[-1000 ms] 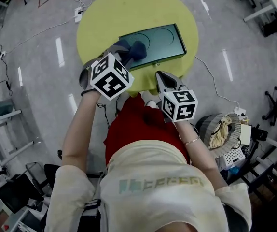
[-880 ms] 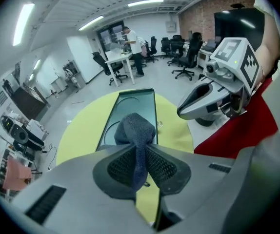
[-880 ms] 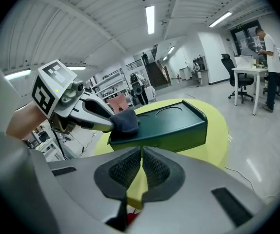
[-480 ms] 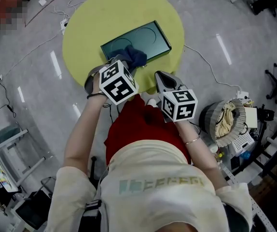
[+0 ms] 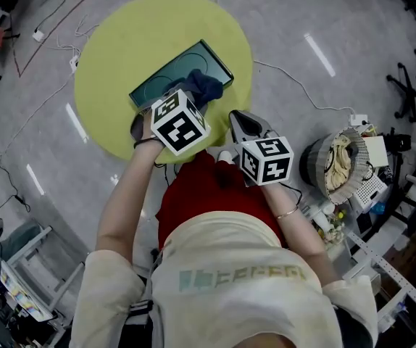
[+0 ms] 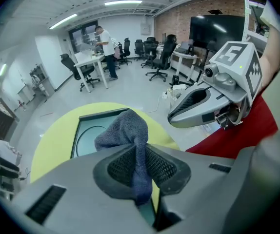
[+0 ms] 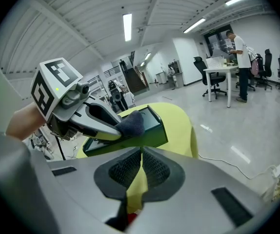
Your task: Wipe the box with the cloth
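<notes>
A dark green flat box (image 5: 172, 75) (image 6: 89, 130) (image 7: 152, 126) lies on a round yellow table (image 5: 121, 42). My left gripper (image 5: 186, 96) (image 6: 140, 167) is shut on a dark blue cloth (image 5: 201, 85) (image 6: 125, 130) (image 7: 130, 123), which rests on the box's near right part. The right gripper (image 5: 238, 118) (image 7: 141, 172) hangs just off the table's near edge, to the right of the cloth; its jaws are shut with nothing between them.
A wire basket (image 5: 338, 169) with cloths stands on the floor at the right. Cables (image 5: 295, 85) trail over the grey floor round the table. Office chairs and desks stand far behind, with a person (image 6: 103, 43) at one desk.
The view has swung, so the table and box now sit further left and more tilted. My left gripper has stayed on the box's near right part with the cloth; the right one has barely moved.
</notes>
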A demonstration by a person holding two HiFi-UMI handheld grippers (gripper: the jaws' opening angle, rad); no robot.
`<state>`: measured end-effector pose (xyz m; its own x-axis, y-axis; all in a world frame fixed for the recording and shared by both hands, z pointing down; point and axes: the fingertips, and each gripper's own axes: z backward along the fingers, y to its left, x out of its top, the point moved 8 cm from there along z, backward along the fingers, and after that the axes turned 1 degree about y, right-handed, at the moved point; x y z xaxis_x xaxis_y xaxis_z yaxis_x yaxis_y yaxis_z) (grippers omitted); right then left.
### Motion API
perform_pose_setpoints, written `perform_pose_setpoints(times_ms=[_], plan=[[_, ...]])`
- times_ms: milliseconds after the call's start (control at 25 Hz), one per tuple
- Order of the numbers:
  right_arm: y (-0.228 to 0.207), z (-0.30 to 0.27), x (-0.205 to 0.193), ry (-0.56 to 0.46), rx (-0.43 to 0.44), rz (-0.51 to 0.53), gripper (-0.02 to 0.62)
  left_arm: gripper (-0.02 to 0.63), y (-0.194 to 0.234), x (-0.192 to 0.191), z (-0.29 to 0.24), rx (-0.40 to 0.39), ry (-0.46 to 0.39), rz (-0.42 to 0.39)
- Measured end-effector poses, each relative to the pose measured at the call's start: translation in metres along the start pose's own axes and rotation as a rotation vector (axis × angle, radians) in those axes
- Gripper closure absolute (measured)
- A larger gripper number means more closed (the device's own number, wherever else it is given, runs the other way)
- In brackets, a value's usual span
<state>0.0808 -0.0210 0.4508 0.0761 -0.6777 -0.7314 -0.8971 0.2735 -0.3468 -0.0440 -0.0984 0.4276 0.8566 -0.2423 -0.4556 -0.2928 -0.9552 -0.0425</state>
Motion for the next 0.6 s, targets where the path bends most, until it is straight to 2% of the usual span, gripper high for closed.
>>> perform_pose_setpoints(times_ms=[600], plan=[[-0.013,0.019,0.003,-0.047,-0.12,-0.065,0.557,0.537,0.008,0.041,-0.021,-0.065,-0.047,-0.096]])
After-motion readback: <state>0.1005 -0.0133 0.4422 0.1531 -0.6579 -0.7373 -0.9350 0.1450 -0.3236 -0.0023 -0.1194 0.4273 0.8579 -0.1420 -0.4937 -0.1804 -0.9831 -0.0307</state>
